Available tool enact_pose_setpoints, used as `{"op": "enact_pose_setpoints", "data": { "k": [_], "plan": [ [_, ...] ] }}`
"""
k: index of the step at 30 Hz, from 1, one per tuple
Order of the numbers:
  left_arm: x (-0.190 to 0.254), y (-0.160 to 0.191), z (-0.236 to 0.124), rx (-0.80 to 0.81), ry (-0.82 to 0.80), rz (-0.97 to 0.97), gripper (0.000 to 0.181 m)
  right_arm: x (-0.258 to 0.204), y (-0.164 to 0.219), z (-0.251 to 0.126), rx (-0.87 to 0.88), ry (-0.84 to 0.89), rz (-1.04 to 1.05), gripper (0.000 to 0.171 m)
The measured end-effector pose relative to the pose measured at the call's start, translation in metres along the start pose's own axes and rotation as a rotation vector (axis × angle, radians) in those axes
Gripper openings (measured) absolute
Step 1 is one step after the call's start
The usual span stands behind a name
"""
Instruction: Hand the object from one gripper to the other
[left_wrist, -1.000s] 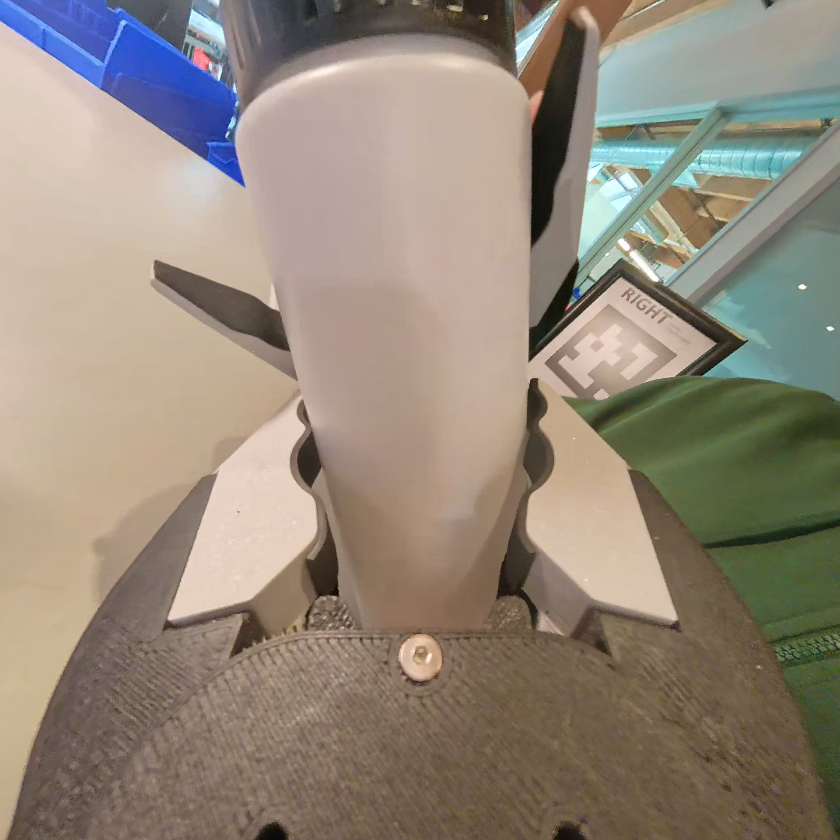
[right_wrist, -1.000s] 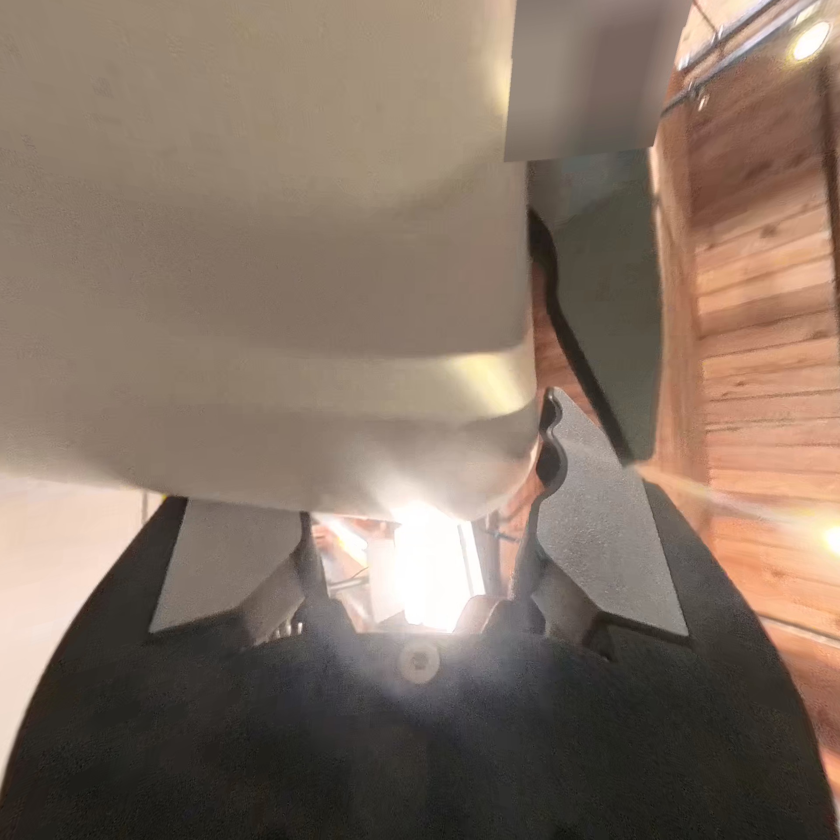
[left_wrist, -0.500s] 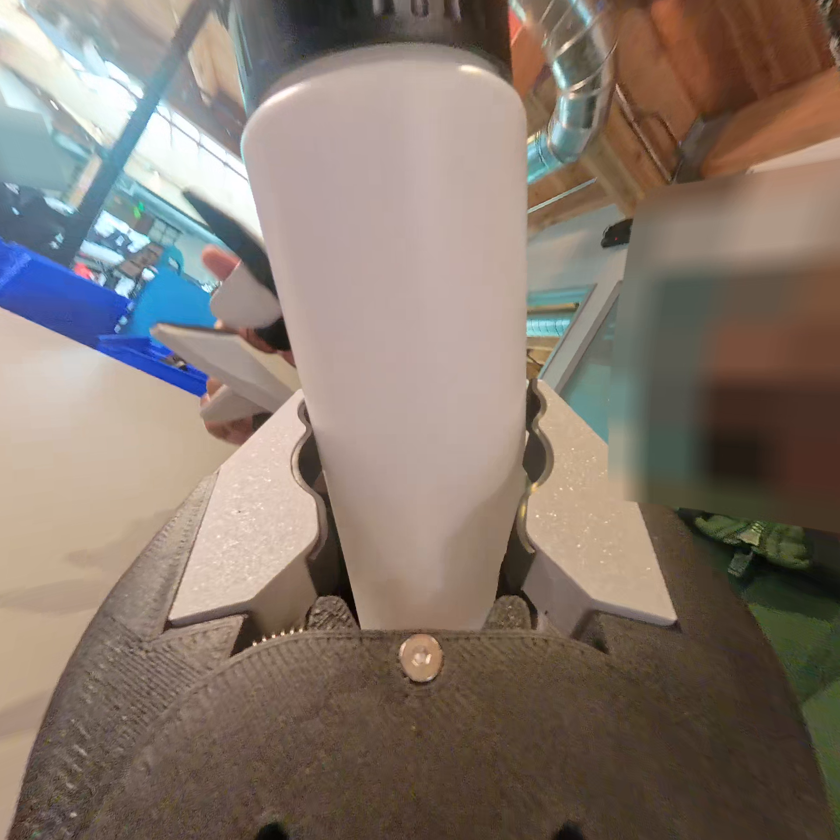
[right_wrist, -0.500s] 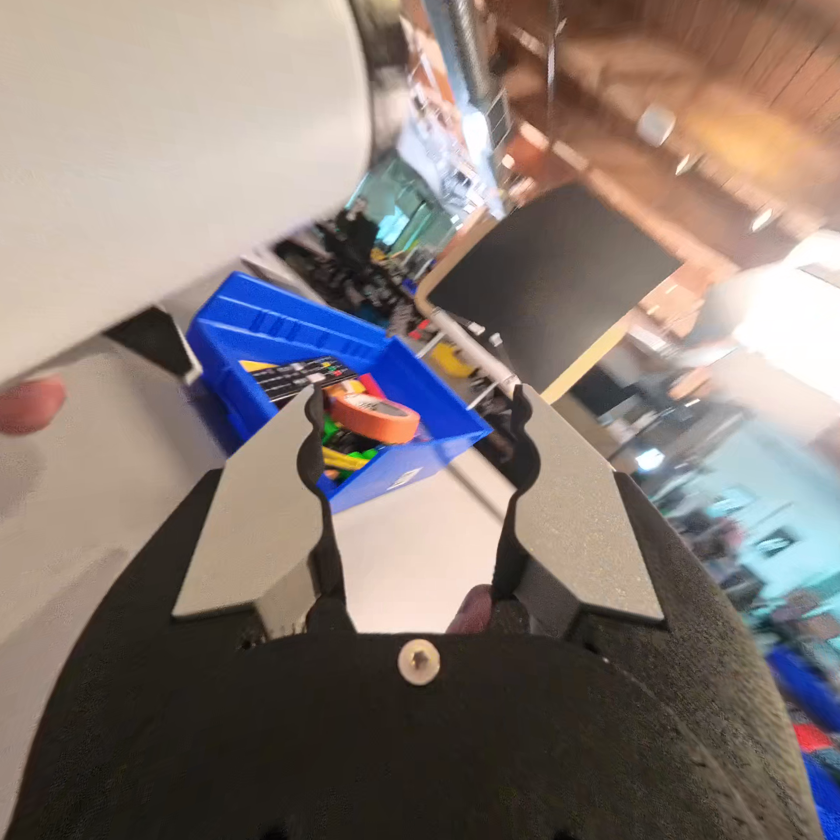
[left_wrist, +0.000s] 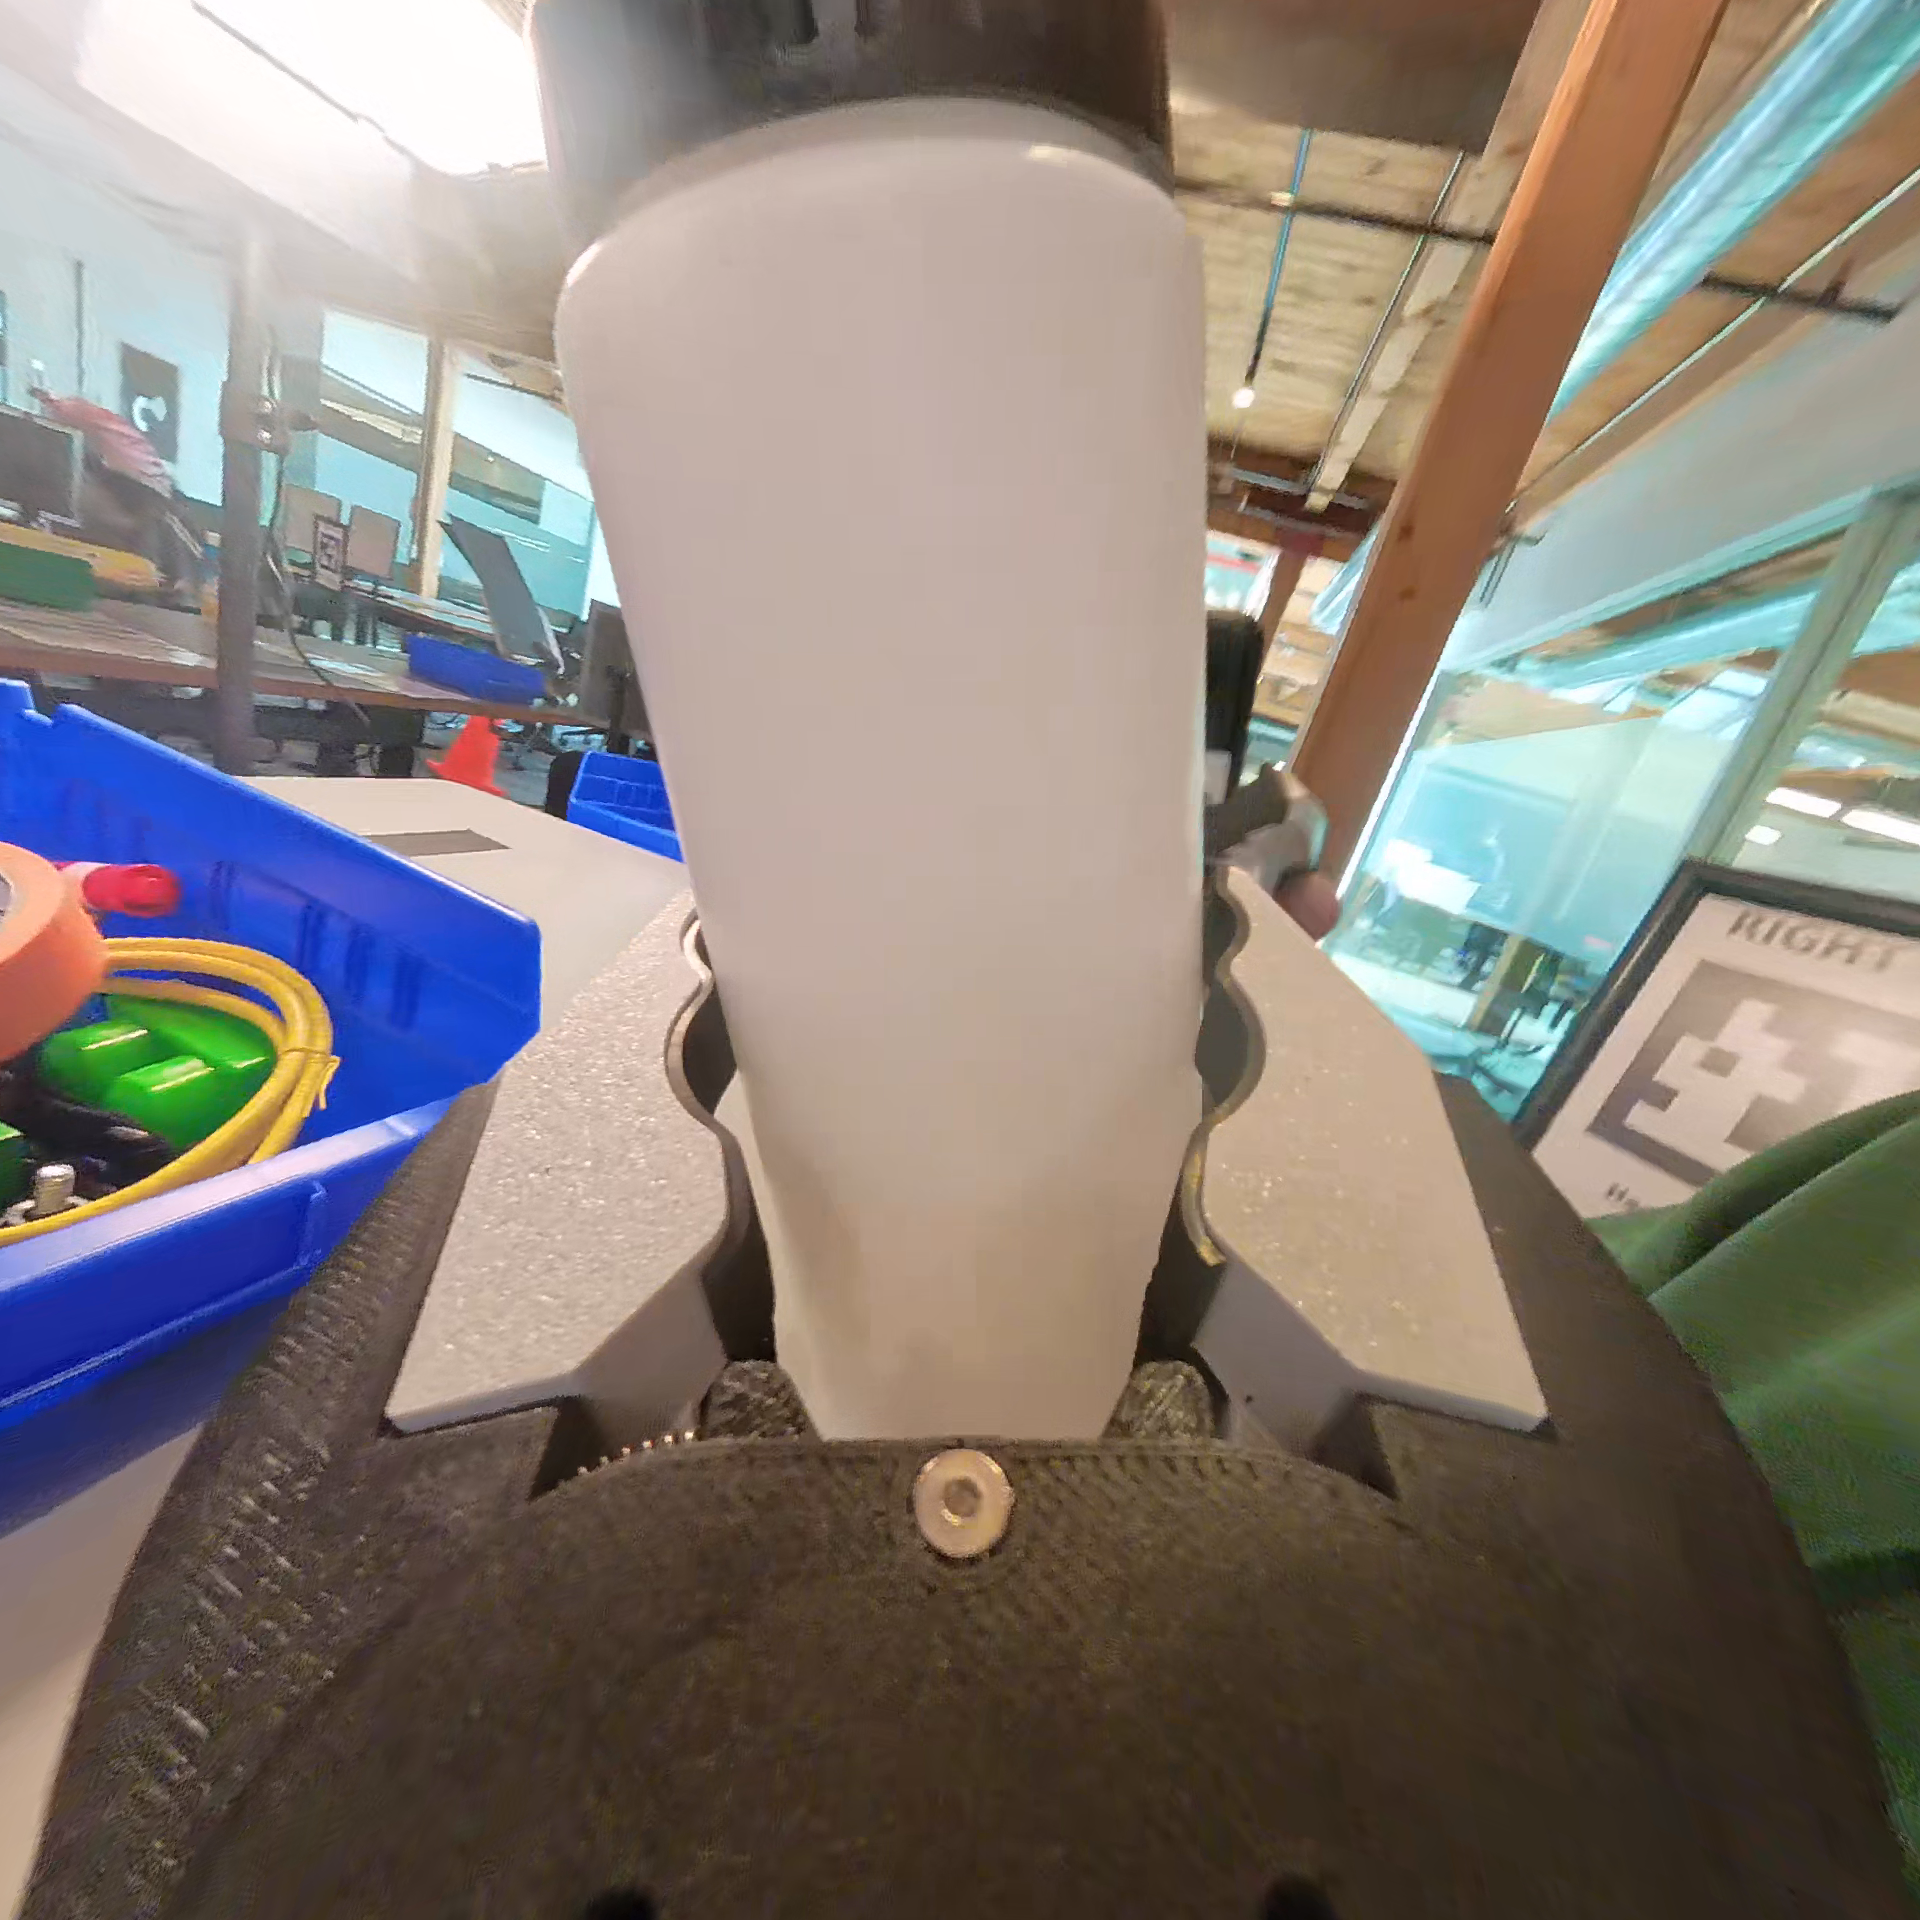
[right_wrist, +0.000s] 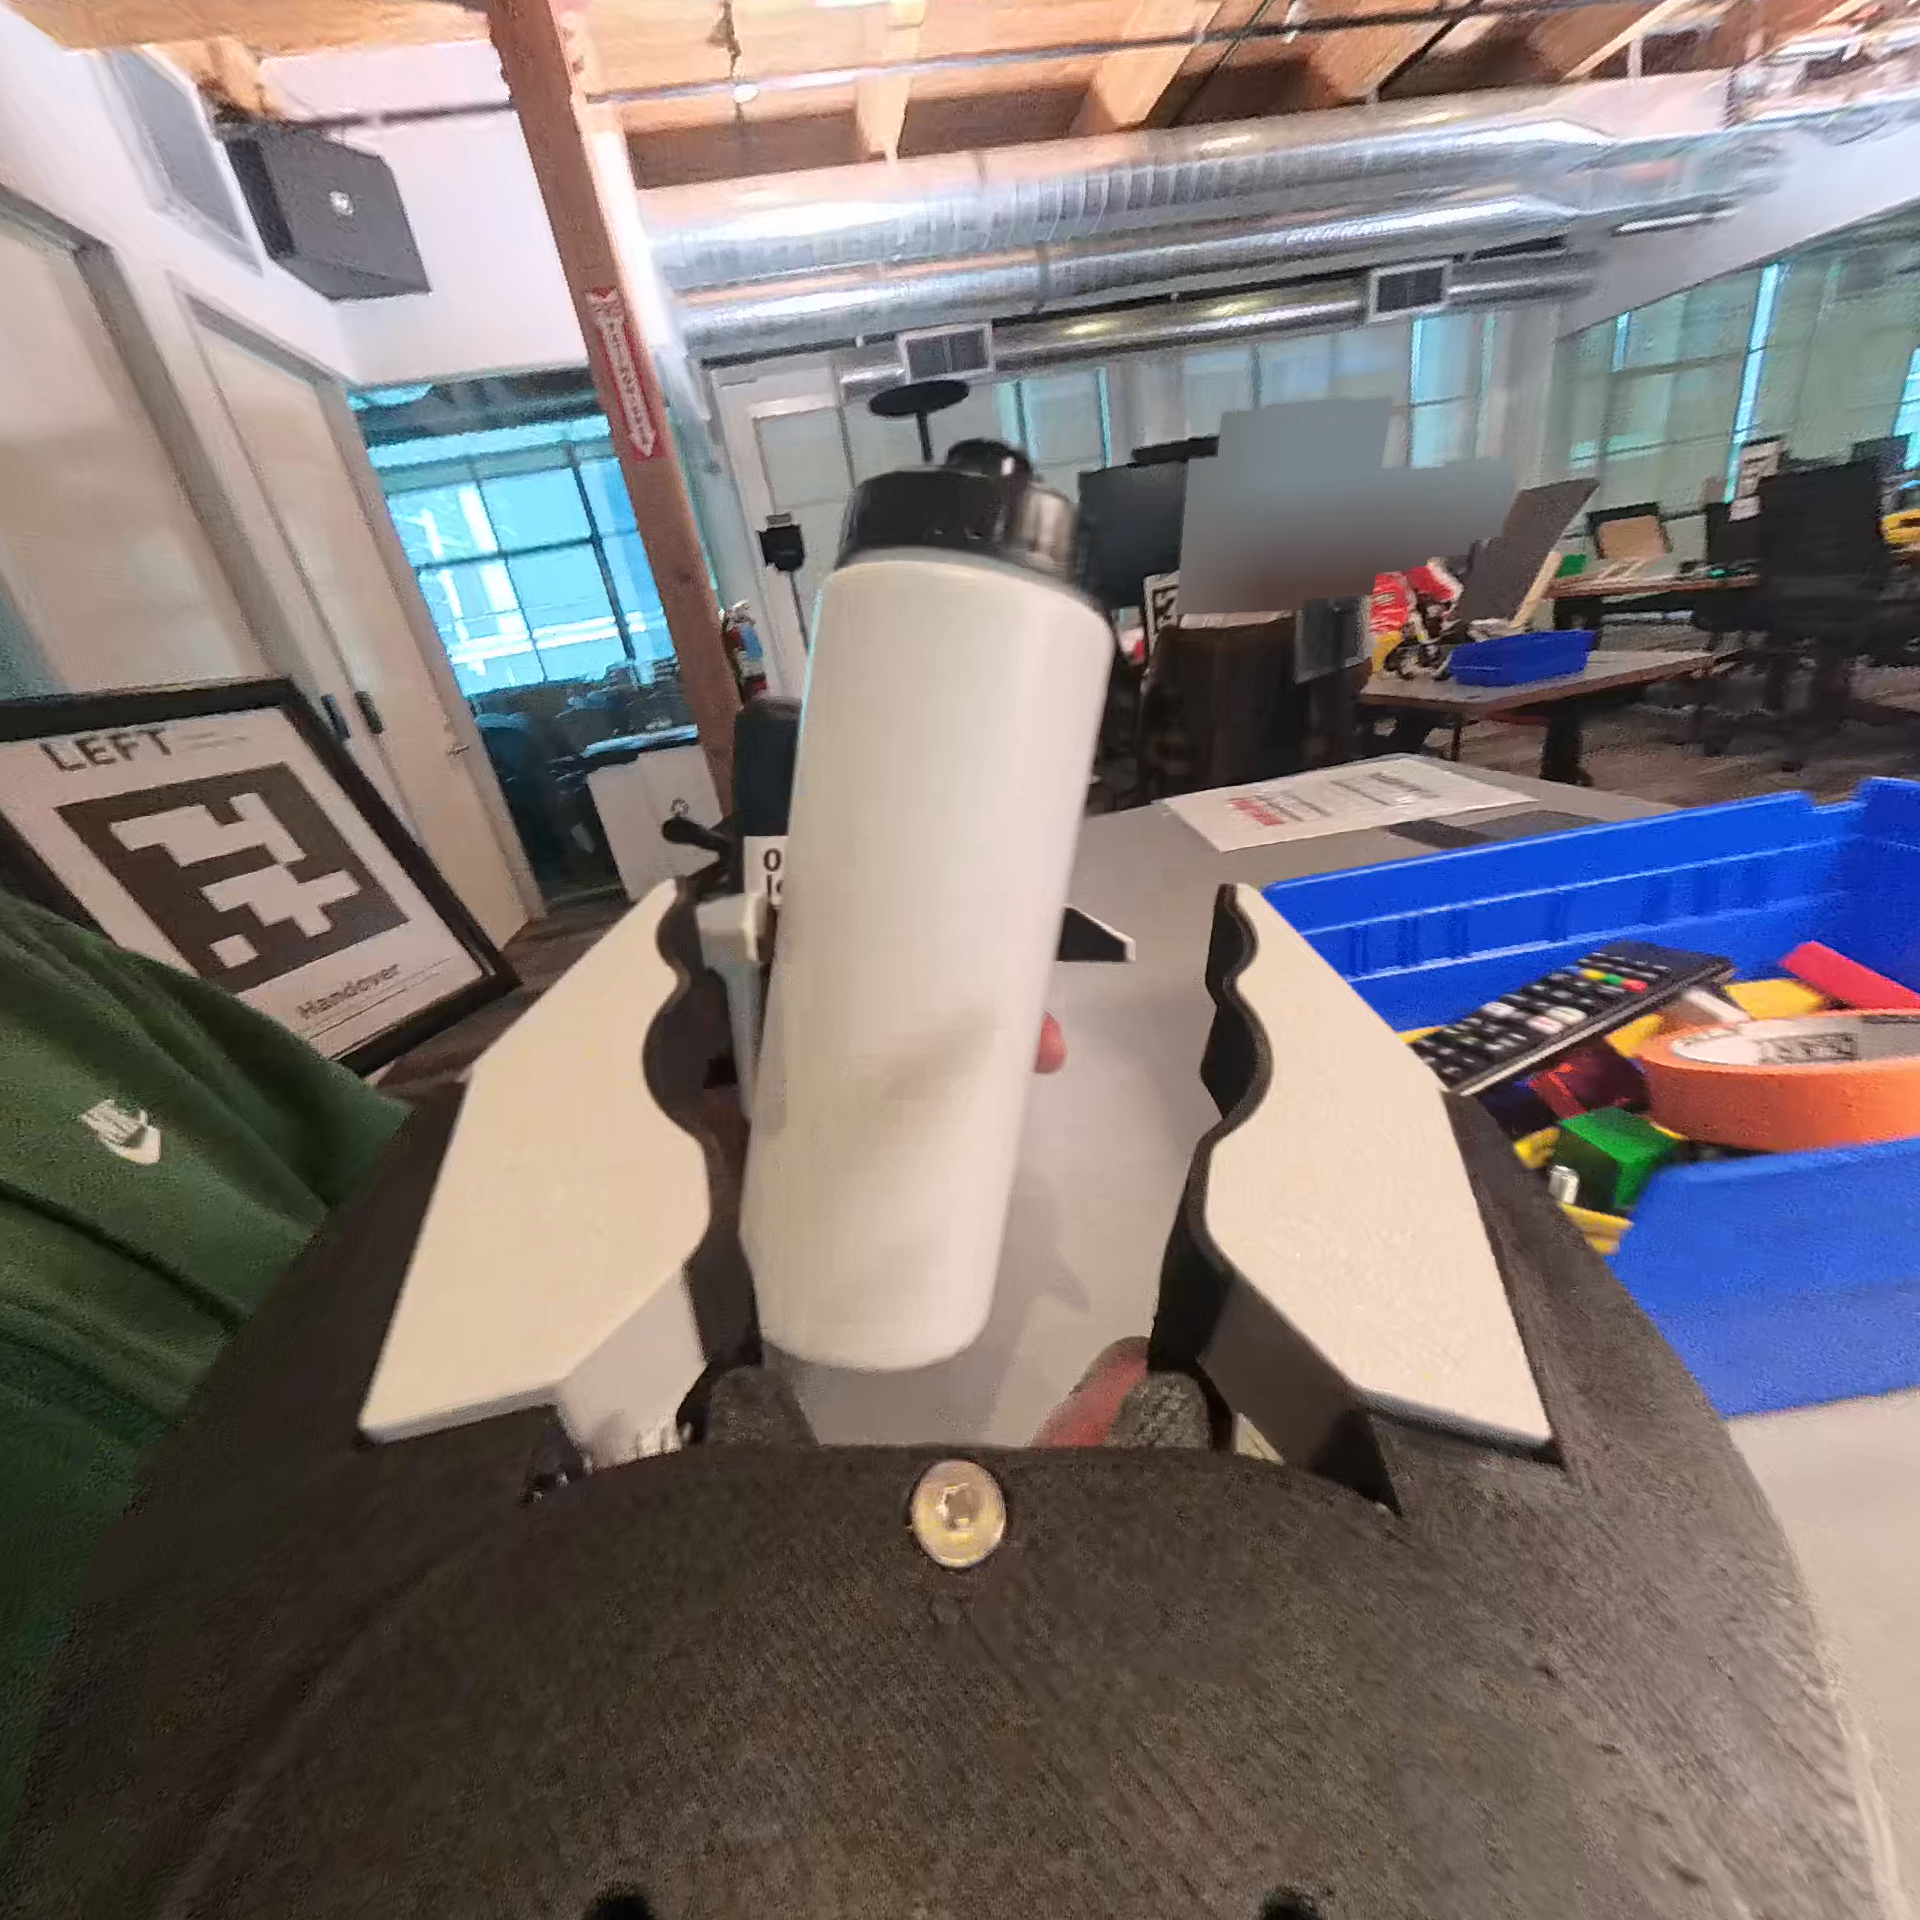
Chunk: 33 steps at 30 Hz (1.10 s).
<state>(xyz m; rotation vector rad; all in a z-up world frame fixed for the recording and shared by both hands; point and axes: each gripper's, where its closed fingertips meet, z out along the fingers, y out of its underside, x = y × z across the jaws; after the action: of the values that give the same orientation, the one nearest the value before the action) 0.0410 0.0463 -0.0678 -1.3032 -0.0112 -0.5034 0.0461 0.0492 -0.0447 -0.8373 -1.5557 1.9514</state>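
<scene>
- Left gripper (left_wrist: 961, 1049) pinching white bottle (left_wrist: 914, 665) low on its body, long axis upright, cap up.
- Right gripper (right_wrist: 951, 1060) spread wide, empty; bottle directly ahead between its fingers, untouched.

Lettering in view – carriers only, wording left unquoted

In the left wrist view, a black-framed marker board (left_wrist: 1756, 1070) at 3 o'clock carries a short heading above a blocky black-and-white code. In the right wrist view, a second framed board (right_wrist: 229, 862) at 9 o'clock has a heading above its code and a word beneath. A red vertical sign (right_wrist: 623, 374) runs down the wooden post at 11 o'clock. A printed sheet (right_wrist: 1340, 805) lies on the grey table at 2 o'clock. The orange tape roll (right_wrist: 1797, 1070) at 3 o'clock has print inside its core. A small white label (right_wrist: 771, 873) with dark characters peeks out beside the white bottle (right_wrist: 935, 883) – half hidden. A pale emblem (right_wrist: 120, 1132) sits on green cloth at 9 o'clock.
</scene>
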Motion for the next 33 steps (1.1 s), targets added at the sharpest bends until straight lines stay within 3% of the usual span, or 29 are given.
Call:
{"op": "enact_pose_setpoints", "data": {
  "k": [9, 11, 17, 22, 26, 33],
  "plan": [
    [0.008, 0.037, 0.013, -0.206, -0.112, 0.486, 0.092, -0.023, 0.041, 0.038, -0.176, -0.073, -0.140, 0.106],
    [0.002, 0.044, 0.014, -0.248, -0.164, 0.619, 0.092, -0.024, 0.038, 0.035, -0.152, -0.067, -0.190, 0.097],
    [-0.010, 0.025, 0.009, -0.145, -0.238, 0.515, 0.088, -0.001, 0.013, 0.024, -0.080, 0.159, -0.431, 0.090],
    [-0.022, -0.002, -0.005, 0.016, -0.234, 0.241, 0.090, 0.034, -0.017, 0.002, -0.045, 0.561, -0.758, 0.090],
    [-0.014, -0.011, -0.005, 0.067, -0.240, 0.329, 0.099, 0.051, -0.021, -0.007, -0.087, 0.809, -0.973, 0.089],
    [-0.010, -0.006, 0.000, 0.057, -0.263, 0.407, 0.101, 0.046, 0.011, 0.020, -0.211, 0.855, -1.187, 0.089]
  ]
}}
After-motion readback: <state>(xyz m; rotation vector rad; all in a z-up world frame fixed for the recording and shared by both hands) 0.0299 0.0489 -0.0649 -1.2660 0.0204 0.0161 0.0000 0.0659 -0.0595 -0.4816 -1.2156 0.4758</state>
